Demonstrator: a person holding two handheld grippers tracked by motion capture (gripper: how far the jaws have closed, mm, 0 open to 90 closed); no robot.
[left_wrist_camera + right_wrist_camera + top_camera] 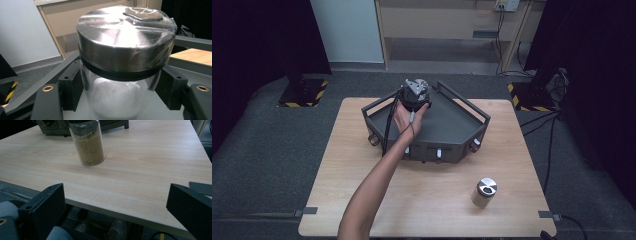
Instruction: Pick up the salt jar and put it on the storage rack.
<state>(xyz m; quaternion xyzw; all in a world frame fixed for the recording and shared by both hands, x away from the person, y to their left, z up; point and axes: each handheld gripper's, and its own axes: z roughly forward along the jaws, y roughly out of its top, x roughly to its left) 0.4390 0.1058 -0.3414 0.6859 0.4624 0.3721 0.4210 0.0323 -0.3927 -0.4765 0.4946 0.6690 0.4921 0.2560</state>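
From the high view, the left tongs [416, 90] reach over the far side of a dark grey tray [447, 122] on the wooden bench [362, 170], with one forearm coming up from the bottom edge. One jar with brown contents [484, 192] stands alone toward the near right of the bench, well apart from the tray. In the left gripper view, the tongs are closed on a jar of white powder [120, 75], one black jaw touching each side of the glass below its steel lid [125, 37]; the jar stands upright inside the tray. In the right gripper view, the right tongs [115, 207] hang open and empty off the bench's near edge, the upright brown jar [88, 143] straight ahead and nearest them. Two jars, one tray.
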